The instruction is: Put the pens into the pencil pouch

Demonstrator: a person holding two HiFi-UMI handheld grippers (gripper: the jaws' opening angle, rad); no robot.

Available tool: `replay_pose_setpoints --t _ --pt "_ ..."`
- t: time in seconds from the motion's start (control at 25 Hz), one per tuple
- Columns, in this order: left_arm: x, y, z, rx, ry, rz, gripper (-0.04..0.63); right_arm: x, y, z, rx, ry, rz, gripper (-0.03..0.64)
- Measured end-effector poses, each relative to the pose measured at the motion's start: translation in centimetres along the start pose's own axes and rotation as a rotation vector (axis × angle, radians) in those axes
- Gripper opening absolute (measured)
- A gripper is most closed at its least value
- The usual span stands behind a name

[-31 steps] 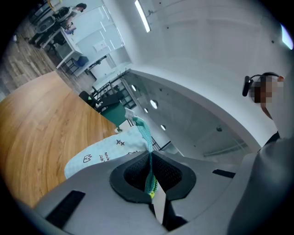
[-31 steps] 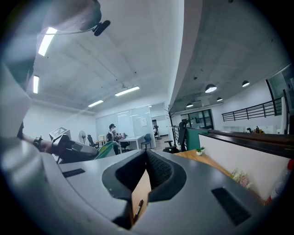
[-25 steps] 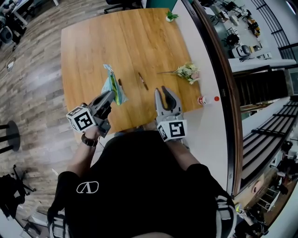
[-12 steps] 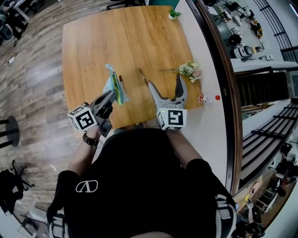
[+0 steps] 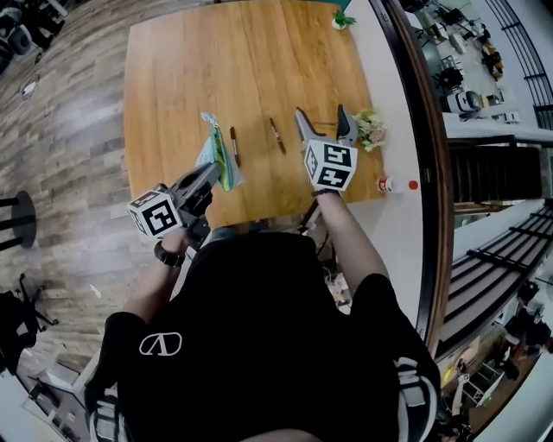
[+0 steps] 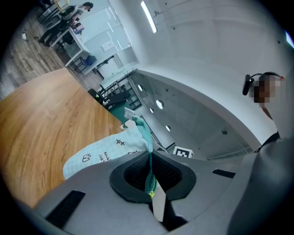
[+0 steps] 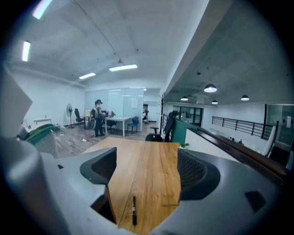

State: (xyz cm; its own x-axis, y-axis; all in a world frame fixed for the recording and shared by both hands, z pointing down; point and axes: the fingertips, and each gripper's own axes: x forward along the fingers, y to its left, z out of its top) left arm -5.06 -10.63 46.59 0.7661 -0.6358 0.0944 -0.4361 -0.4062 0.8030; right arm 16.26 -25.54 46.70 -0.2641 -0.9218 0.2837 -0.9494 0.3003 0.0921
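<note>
A pale teal pencil pouch [image 5: 216,152] hangs over the wooden table [image 5: 181,78], and my left gripper [image 5: 206,176] is shut on its edge. In the left gripper view the pouch [image 6: 103,155] droops to the left, its zipper band pinched at my left gripper [image 6: 150,170]. One dark pen [image 5: 234,145] lies right beside the pouch. A second pen [image 5: 276,135] lies just left of my right gripper [image 5: 320,119]. My right gripper's jaws stand wide, having just closed slightly from their widest, and hold nothing. Low between them, in my right gripper [image 7: 147,170] view, a pen [image 7: 134,210] lies on the table.
A bunch of pale flowers [image 5: 371,128] lies just right of the right gripper, near the table's right edge. A small bottle with a red cap [image 5: 393,184] sits on the white ledge. A little green plant [image 5: 344,17] stands at the far corner.
The right gripper has moved away from the person across the table toward the second pen and the flowers. Its jaws spread from nearly shut to wide. The left gripper has kept still with the pouch.
</note>
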Motion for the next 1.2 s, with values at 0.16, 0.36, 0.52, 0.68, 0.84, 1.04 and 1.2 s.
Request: replay_pose_setpoints --t 0.16,0.36,0.52,0.68,0.84,1.04,1.2 --pt "-0.3 0.7 -0.3 -0.014 -0.014 0.022 0.015 5.0 0.8 -5.9 0.014 0.232 0.086 0.368" --pt "-0.6 1.4 -0.5 -0.029 -0.029 0.059 0.015 8.6 2.8 -13.2 0.015 0.486 0.205 0.297" --pt "-0.9 2.1 -0.7 -0.044 -0.048 0.087 0.015 10.6 3.8 -19.1 0.002 0.68 0.256 0.287" --pt "-1.3 2.6 -1.2 -0.057 -0.056 0.111 0.015 11.6 5.0 -24.0 0.006 0.842 0.315 0.268" --pt "-1.4 3.2 -1.7 -0.073 -0.057 0.134 0.015 12.9 5.7 -27.1 -0.013 0.946 0.342 0.213" --pt "-1.8 3.8 -2.5 -0.087 -0.06 0.16 0.015 13.9 6.6 -30.1 -0.002 1.064 0.37 0.204" --pt "-2.0 4.3 -2.8 -0.097 -0.065 0.176 0.015 14.1 6.2 -32.1 -0.006 1.133 0.355 0.167"
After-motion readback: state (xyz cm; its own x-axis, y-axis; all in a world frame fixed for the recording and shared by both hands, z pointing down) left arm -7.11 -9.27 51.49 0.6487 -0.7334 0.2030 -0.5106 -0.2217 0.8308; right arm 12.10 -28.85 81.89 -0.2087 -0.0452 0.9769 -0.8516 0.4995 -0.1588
